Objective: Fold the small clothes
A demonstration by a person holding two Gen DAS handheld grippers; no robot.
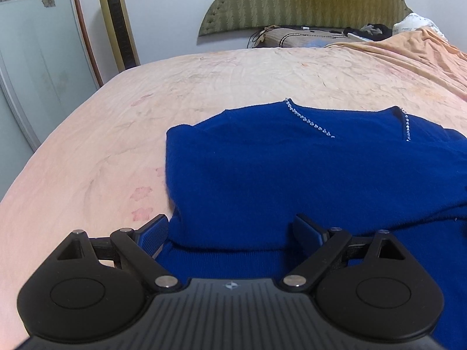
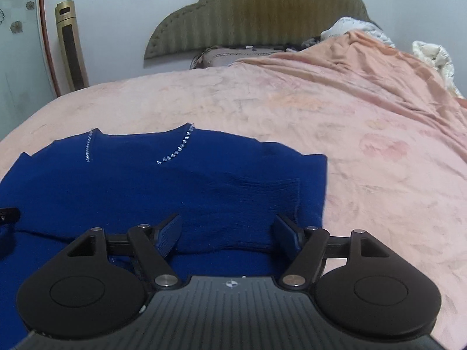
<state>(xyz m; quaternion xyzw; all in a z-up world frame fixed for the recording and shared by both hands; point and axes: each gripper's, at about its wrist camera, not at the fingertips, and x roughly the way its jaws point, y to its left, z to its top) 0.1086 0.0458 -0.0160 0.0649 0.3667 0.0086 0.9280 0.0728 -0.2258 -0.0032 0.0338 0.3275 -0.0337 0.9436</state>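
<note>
Nearest: left gripper (image 1: pixel 230 230) spread wide, pads clear of the cloth, gripping nothing; right gripper (image 2: pixel 227 230) likewise wide apart and empty, a folded-in sleeve lying between the fingers but not pinched. Just beyond both, blue sweater (image 1: pixel 292 175) flat on the pink bed (image 1: pixel 87 160), sleeves folded onto the body, rhinestone neckline (image 1: pixel 309 121) at the sweater's far edge. Probably next: pinch the hem at both corners, lift together, carry toward the neckline, keep edges square. Beyond the sweater, headboard (image 2: pixel 256 14) and tower fan (image 1: pixel 118 20). No readable writing anywhere.
</note>
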